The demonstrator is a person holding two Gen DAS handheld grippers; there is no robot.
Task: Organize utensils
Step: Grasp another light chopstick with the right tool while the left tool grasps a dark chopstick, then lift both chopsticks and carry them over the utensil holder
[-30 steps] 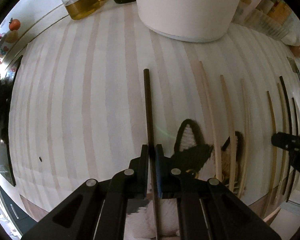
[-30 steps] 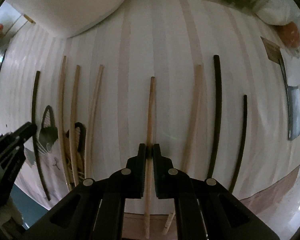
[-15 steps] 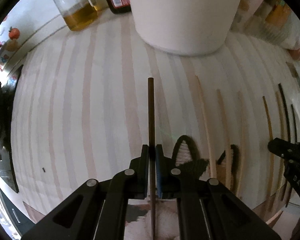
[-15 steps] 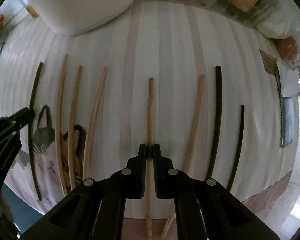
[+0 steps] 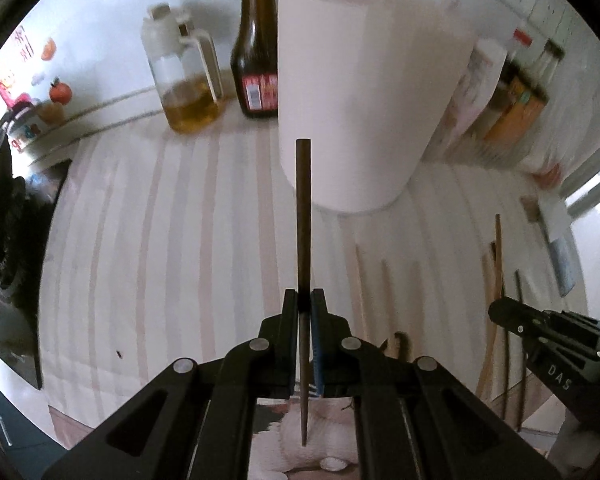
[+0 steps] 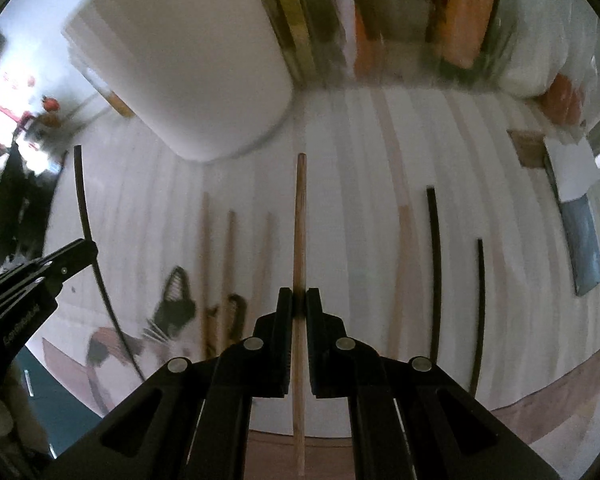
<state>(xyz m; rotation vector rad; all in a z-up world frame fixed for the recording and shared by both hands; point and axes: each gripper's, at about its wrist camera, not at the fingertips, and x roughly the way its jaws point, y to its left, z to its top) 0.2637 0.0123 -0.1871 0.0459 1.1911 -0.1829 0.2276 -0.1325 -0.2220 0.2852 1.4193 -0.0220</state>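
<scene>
Two chopsticks, one pinched in each gripper (image 5: 305, 304) (image 6: 298, 300), white holder (image 5: 364, 96) ahead.

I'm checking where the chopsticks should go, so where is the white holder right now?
The white holder stands at the back of the striped mat, straight ahead of the left gripper, just right of the dark sauce bottle.

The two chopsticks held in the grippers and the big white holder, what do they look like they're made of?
Dark chopstick in the left gripper: dark brown, matte, probably stained wood, though plastic is possible.
Light chopstick in the right gripper: pale tan, matte, likely bare wood or bamboo.
White holder: smooth, opaque white, looks like plastic or glazed ceramic; blur leaves it open.
</scene>
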